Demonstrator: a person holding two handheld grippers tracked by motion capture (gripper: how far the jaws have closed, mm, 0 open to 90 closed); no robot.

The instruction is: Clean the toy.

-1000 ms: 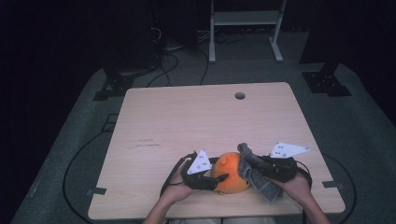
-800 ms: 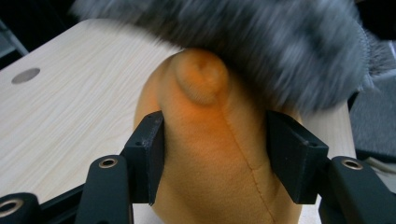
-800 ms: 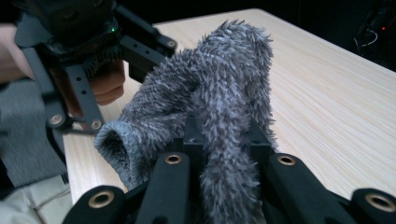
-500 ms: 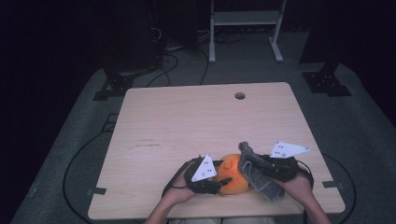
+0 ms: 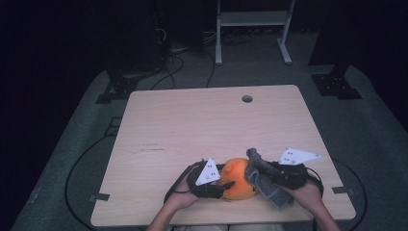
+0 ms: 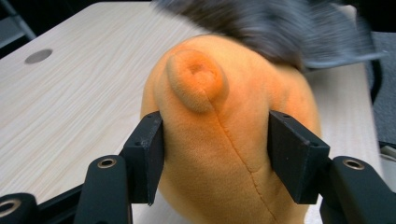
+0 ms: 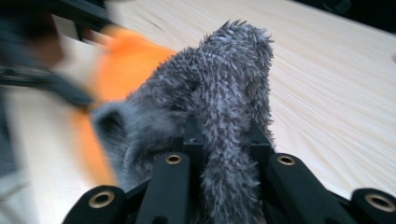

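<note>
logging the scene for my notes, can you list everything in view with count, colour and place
plush toy: 1, orange, near edge of the table, between the two hand-held grippers
cloth: 1, grey and fuzzy, draped against the toy's right side
table: 1, light wood, centre of the high view
cable hole: 1, round and dark, far side of the tabletop
shelf frame: 1, white, on the floor behind the table
stand bases: 2, black, on the floor at the table's far corners
cables: several, black, on the floor beyond the table
left hand-held gripper: 1, black, jaws pressed into the toy's sides
right hand-held gripper: 1, black, jaws shut on the cloth
hands: 2, at the bottom edge of the high view
</note>
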